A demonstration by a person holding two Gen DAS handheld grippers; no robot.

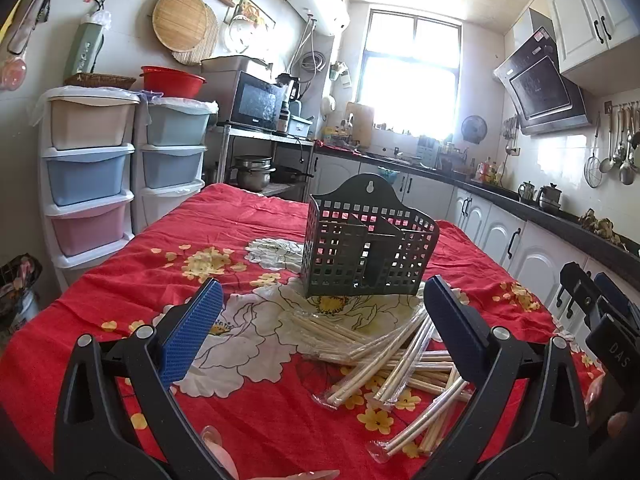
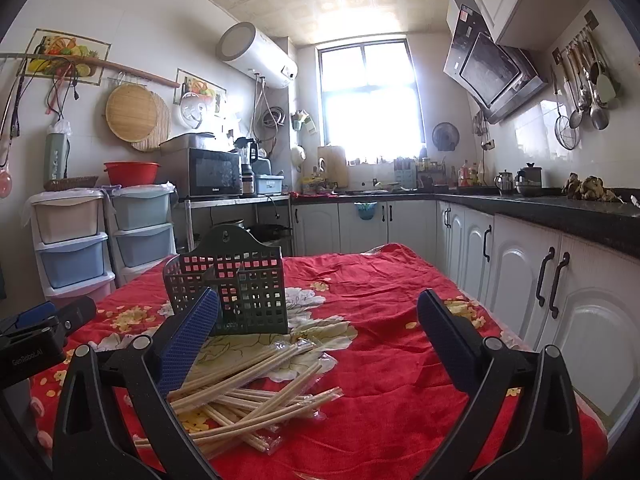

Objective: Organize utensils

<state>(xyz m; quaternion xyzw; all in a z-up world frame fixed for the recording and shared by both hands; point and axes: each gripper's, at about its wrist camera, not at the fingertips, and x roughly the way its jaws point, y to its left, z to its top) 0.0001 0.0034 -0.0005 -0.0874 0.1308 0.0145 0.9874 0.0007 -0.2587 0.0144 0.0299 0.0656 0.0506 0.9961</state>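
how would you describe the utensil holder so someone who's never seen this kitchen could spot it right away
Find the table under the red floral cloth in the middle of the kitchen. Near its centre, just behind the loose pile of wrapped chopsticks, stands the utensil holder. It is the only dark, upright, grid-walled plastic basket there, with an arched back and hanging hole.

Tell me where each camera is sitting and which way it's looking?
Left wrist: on the left gripper, open, facing the green holder and wrapped chopsticks; the right gripper shows at right.
Right wrist: on the right gripper, open, facing the same pile; the left gripper shows at left.
Shared: holder, chopsticks, red floral cloth, window.
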